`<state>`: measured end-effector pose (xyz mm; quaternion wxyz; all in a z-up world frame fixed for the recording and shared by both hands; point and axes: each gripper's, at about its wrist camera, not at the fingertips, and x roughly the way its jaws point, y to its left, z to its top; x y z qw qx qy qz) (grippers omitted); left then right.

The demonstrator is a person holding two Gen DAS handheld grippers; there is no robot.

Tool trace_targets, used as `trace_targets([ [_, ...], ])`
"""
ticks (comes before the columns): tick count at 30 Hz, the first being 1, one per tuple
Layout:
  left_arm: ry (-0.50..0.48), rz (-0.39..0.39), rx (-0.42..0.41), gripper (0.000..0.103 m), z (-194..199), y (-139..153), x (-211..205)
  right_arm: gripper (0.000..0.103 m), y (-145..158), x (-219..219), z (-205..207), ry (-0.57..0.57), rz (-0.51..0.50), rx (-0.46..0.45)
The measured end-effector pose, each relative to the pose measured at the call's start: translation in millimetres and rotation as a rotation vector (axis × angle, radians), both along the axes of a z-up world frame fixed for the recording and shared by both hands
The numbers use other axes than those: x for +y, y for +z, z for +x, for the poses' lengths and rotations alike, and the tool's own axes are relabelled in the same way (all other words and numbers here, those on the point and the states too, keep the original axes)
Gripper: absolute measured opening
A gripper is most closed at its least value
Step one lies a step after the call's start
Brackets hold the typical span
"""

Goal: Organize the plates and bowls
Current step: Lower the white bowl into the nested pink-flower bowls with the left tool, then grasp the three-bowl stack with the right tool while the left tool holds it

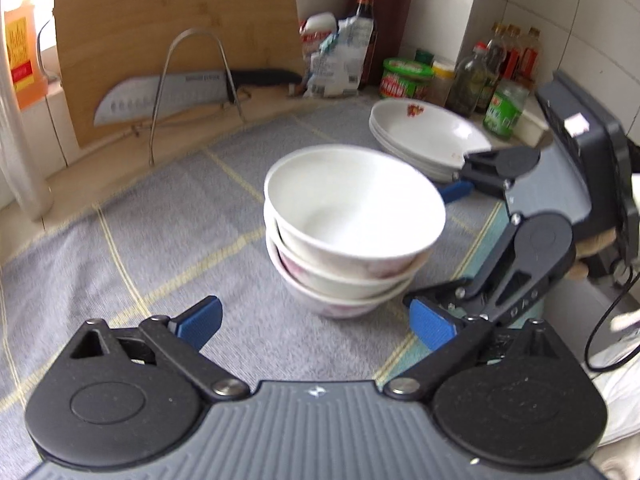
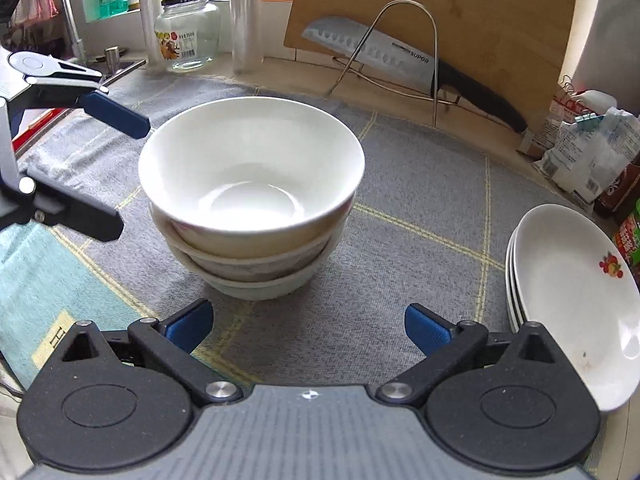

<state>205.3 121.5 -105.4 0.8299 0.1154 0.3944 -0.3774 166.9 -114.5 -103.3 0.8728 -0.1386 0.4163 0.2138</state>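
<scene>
A stack of three white bowls (image 1: pixel 352 232) stands upright on the grey checked cloth (image 1: pixel 160 240); it also shows in the right wrist view (image 2: pixel 252 200). A stack of white plates (image 1: pixel 424 136) with a red fruit print lies behind it, and at the right in the right wrist view (image 2: pixel 572 300). My left gripper (image 1: pixel 316 326) is open and empty, just short of the bowls. My right gripper (image 2: pixel 308 326) is open and empty, just short of the bowls from the other side. Each gripper shows in the other's view, the right one (image 1: pixel 448 248) and the left one (image 2: pixel 116 172).
A bamboo cutting board (image 1: pixel 172 40) leans at the back with a knife (image 1: pixel 168 94) in a wire rack. Sauce bottles (image 1: pixel 508 60), jars and food bags (image 1: pixel 336 56) crowd the back corner. A glass jar (image 2: pixel 186 32) and a faucet stand by the window.
</scene>
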Motion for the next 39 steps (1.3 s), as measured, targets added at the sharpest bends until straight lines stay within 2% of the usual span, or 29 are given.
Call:
trace_targets([
  [6,-0.022,0.104,-0.023,0.099,-4.8,-24.4,-25.6,0.103,-17.0,0.5,11.1,0.106,-0.026,0.040],
  [12,-0.047,0.165,-0.001,0.099,1.4,-42.5,-33.3,0.103,-17.3,-3.6,17.1,0.169,-0.007,0.055],
  [13,-0.053,0.168,0.000,0.102,2.4,-45.3,-32.8,0.103,-16.8,-3.5,17.6,0.180,-0.008,0.054],
  [21,-0.176,0.101,-0.073,0.103,8.9,-54.1,-24.7,0.103,-13.6,-3.7,17.3,0.199,-0.001,0.046],
  [28,-0.263,0.053,-0.113,0.103,15.1,-58.7,-21.9,0.103,-12.9,0.9,22.0,0.184,-0.019,0.074],
  [34,-0.309,0.047,-0.117,0.103,25.1,-59.7,-29.0,0.103,-12.4,3.3,30.4,0.211,-0.043,0.103],
  [39,-0.311,0.063,-0.106,0.103,27.4,-58.6,-34.1,0.103,-12.7,2.4,32.0,0.237,-0.046,0.101],
])
